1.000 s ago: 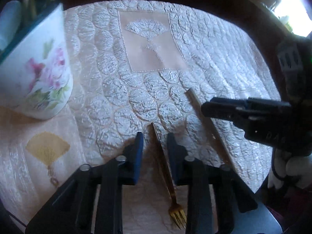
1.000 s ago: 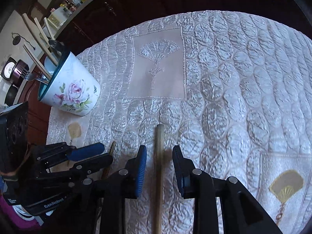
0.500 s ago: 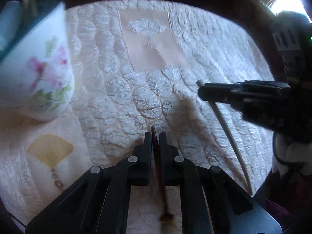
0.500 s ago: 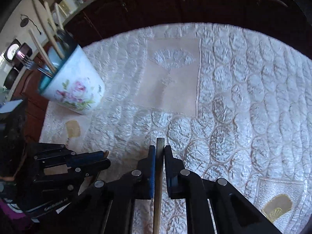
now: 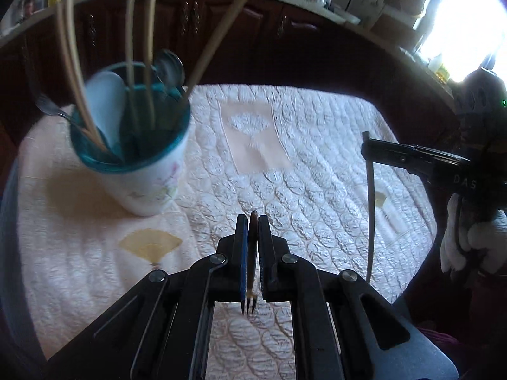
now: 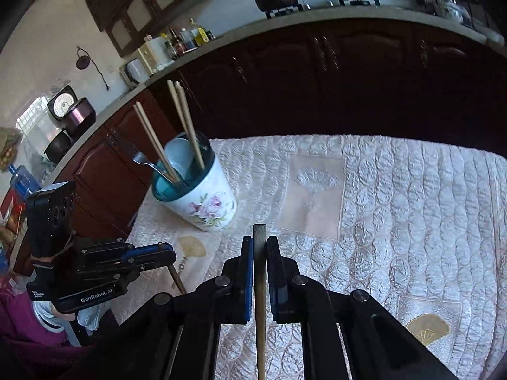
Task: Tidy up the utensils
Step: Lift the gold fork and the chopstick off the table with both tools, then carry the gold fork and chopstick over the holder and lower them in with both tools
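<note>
Up close, the left gripper point(image 5: 252, 221) has its black jaws pinched nearly together on a slim brown-handled fork point(image 5: 252, 253), tines hanging toward six o'clock, clear of the cloth. The right gripper point(image 6: 260, 243) clamps a pale, square-ended wooden chopstick point(image 6: 260, 285) the same way. Below both spreads a cream quilted tablecloth point(image 6: 412, 221), puffy and scalloped, with smooth fan-embroidered panels. At ten o'clock in both views stands a round white cup point(image 6: 202, 205), flower-painted with a teal interior, holding more chopsticks point(image 6: 187, 120), a white spoon point(image 5: 104, 104) and metal cutlery point(image 6: 149, 163).
</note>
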A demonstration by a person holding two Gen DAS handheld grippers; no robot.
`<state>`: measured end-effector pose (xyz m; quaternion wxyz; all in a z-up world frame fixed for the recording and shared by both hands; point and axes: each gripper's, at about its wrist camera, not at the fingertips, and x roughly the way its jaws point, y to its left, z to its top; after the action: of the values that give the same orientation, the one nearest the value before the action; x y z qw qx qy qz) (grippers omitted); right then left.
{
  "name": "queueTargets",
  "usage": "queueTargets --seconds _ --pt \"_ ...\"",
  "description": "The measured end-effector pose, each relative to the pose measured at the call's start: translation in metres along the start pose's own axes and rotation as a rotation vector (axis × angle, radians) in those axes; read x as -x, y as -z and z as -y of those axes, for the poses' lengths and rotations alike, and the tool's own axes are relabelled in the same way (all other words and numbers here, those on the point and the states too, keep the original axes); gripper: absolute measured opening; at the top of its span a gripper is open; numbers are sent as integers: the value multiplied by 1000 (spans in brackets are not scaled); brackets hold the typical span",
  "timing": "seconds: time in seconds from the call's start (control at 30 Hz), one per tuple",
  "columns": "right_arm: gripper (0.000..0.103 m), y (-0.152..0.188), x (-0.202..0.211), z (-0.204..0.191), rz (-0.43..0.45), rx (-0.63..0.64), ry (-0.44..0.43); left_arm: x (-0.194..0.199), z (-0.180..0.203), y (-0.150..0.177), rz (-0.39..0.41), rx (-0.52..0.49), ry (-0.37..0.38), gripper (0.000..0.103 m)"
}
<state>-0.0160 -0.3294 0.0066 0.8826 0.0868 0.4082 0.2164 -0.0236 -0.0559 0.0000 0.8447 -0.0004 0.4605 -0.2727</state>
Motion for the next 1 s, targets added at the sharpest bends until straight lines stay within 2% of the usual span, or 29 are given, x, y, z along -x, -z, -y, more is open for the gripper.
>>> queueTargets --seconds 0.17,0.37,0.67,1.0 --pt "7 -2 24 -13 40 32 -6 20 -2 0 36 3 -12 5" --pt "7 -20 40 -31 101 67 -15 48 -6 -8 92 -5 -30 5" --pt "7 -49 48 -61 156 123 -44 71 -18 -19 126 1 -77 5" --pt "7 -75 51 -84 188 162 -70 95 -33 -33 170 39 -75 5"
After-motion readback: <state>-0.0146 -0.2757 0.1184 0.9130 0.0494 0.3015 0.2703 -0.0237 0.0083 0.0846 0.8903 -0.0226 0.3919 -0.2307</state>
